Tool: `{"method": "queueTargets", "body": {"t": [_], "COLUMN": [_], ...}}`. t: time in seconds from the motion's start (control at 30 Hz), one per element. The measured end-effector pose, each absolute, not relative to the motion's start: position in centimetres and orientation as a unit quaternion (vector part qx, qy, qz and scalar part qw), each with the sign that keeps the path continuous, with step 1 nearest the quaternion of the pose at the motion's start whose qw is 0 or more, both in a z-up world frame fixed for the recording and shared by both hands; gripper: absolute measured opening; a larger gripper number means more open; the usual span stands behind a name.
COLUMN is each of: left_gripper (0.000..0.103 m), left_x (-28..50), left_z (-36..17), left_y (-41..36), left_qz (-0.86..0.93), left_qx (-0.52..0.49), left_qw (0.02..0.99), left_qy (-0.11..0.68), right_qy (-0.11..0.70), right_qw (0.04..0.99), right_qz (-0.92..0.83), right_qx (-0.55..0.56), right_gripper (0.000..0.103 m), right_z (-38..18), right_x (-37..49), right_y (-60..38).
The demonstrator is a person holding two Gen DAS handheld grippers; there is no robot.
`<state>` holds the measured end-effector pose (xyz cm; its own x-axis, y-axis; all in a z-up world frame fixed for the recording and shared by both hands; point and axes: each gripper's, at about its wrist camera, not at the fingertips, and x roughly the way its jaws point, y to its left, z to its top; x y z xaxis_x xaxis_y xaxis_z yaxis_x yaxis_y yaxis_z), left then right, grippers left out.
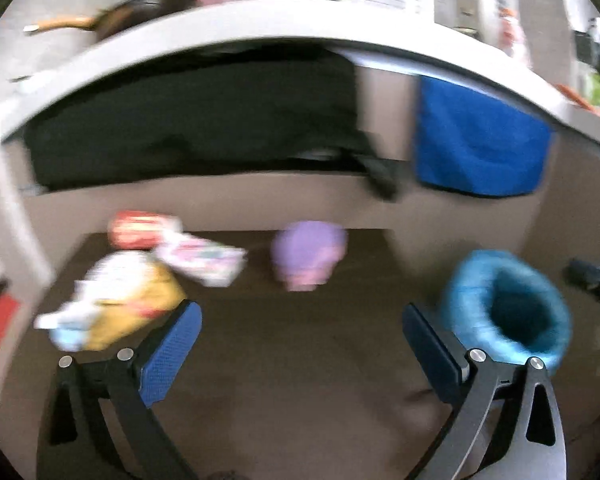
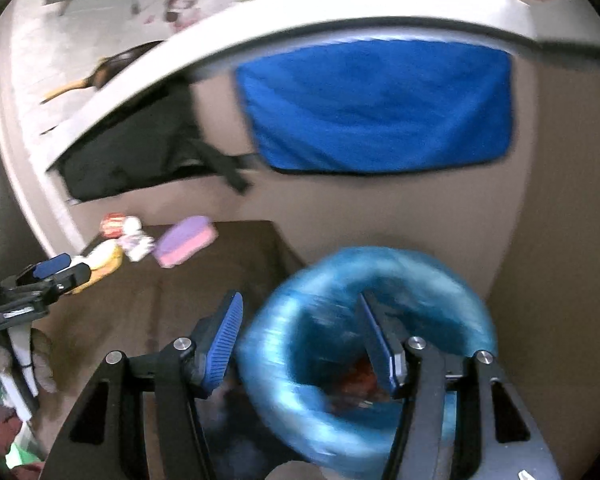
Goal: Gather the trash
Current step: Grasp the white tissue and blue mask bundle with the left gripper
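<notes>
Trash sits in a loose cluster at the far left of the brown mat, while the blue-lined bin stands at the mat's right edge, mouth up so things can drop straight in. Both views are motion-blurred, so details are rough. My right gripper hangs right at the bin's rim, jaws spread wide with nothing between them; one finger looks to be over the opening and the other outside the wall, probably lined up to steady or shift the bin. Something reddish lies at the bin's bottom, I can't tell what. My left gripper is also wide open and empty, pointed over the mat toward the litter, which fits a first reach. Nearest its left finger is the yellow-and-white wrapper. Beyond that lie the purple packet, the white printed packet and the small red pack, all close together, the last two touching or overlapping.
</notes>
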<state>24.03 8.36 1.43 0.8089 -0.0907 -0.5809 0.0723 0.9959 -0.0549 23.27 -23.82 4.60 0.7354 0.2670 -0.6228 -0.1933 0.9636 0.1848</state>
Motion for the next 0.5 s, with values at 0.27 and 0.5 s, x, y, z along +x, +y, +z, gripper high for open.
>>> {"method": "queueTargets", "body": {"t": [0.27, 0.5], "left_gripper": [0.1, 0.097], "left_x": [23.4, 24.4], "left_z": [-2.2, -6.1], "left_y": [25.3, 31.5], "left_qz": [0.062, 0.065], "left_qx": [-0.096, -0.044], "left_qw": [0.938, 0.935], "left_qy": [0.326, 0.345], "right_qy": [0.353, 0.379], "right_qw": [0.915, 0.894], "right_qz": [0.197, 0.235], "right_qx": [0.013, -0.039], "right_gripper": [0.06, 0.06], "right_z": [5.1, 4.1], "right_x": [25.0, 26.5], "right_y": [-13.4, -5.2]}}
